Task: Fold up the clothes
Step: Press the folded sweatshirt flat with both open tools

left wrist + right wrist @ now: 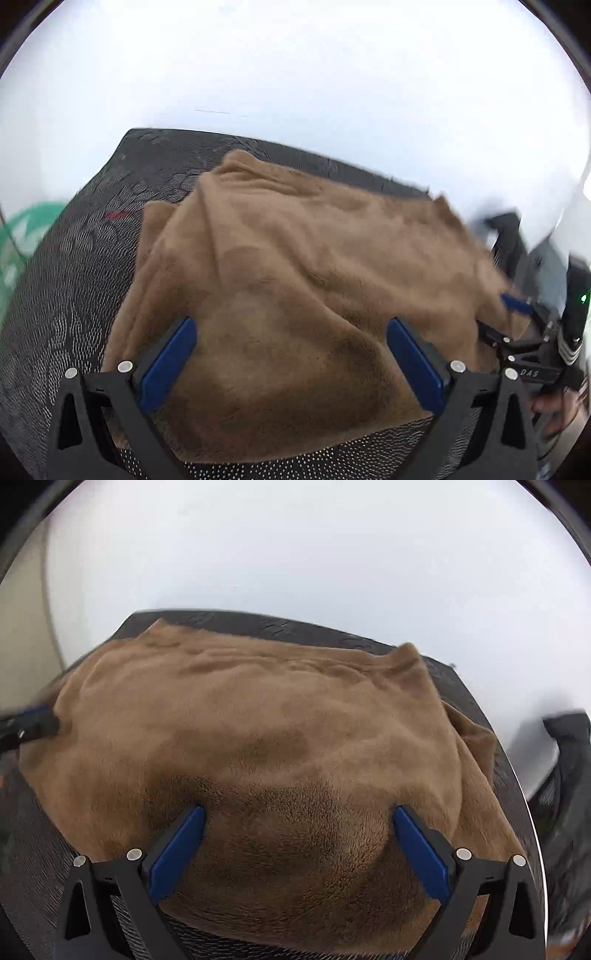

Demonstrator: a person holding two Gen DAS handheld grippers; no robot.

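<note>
Hovering over a brown fleece garment [295,295] lying rumpled on the dark patterned table [74,277]

Spreading wide, gripping nothing: left gripper [291,332] near its front edge, right gripper [299,819] likewise; possibly brushing the pile

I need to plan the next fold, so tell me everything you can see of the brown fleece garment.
The brown fleece garment is plush, short-piled and plain tan, with no visible print. It lies in a rumpled, roughly rectangular heap on the dark patterned mat, layers doubled over and creased along the far edge, one corner peaking at the far right. Both tools, left and right, sit open at its near edge, fingers spread over the fabric, gripping nothing.
</note>
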